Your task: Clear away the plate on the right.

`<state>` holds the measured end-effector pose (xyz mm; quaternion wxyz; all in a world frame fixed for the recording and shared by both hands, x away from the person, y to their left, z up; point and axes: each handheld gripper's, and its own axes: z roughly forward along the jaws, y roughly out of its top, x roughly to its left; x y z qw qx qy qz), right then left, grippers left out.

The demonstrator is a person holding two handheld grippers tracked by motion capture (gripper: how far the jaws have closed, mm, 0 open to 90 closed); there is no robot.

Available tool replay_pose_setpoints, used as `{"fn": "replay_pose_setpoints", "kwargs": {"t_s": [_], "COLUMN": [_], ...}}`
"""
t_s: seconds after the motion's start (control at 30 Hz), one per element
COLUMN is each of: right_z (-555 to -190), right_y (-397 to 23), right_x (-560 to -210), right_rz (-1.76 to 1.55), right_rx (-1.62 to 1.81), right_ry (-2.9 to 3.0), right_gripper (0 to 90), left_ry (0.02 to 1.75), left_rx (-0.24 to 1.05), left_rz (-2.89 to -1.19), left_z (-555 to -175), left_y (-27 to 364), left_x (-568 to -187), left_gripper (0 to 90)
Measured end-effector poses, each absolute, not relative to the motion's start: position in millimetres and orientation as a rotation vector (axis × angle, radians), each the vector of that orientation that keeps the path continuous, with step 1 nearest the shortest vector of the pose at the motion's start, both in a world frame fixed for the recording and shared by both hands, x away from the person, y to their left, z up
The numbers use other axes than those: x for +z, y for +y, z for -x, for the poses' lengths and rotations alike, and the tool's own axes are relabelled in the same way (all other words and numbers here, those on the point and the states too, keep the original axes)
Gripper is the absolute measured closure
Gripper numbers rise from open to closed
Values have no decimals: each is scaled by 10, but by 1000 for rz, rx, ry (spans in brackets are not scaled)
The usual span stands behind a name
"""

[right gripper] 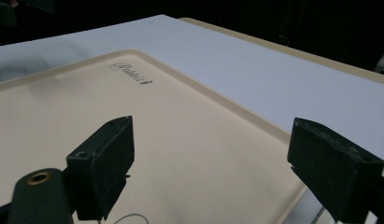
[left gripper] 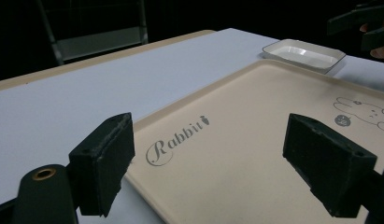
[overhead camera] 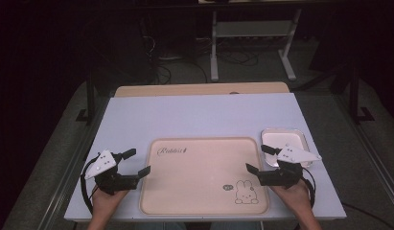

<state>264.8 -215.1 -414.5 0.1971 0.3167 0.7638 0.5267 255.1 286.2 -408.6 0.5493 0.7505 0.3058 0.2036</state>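
Observation:
A beige tray with a rabbit drawing and the word "Rabbit" lies at the table's front middle. My left gripper hovers just off the tray's left edge, jaws wide apart with nothing between them; in the left gripper view the gripper looks across the tray. My right gripper stands at the tray's right edge, open and empty; in its own view the gripper faces the tray. A small white dish sits empty behind the right gripper.
The tray rests on a pale blue-white mat over a wooden table. Dark floor, cables and a metal frame lie beyond the far edge. The other gripper's jaws show far off in the left gripper view.

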Motion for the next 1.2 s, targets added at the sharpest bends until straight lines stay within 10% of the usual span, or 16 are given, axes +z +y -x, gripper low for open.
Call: {"fn": "replay_pose_setpoints", "kwargs": {"t_s": [1.2], "right_z": [-2596], "right_y": [-2271], "right_x": [-4114], "right_rz": [-942], "right_rx": [1498], "right_ry": [2172], "right_gripper": [141], "left_ry": [725], "left_rx": [485], "left_rz": [-1778], "left_z": [-2549], "left_y": [2888], "left_x": [-4082], "left_gripper": [161]}}
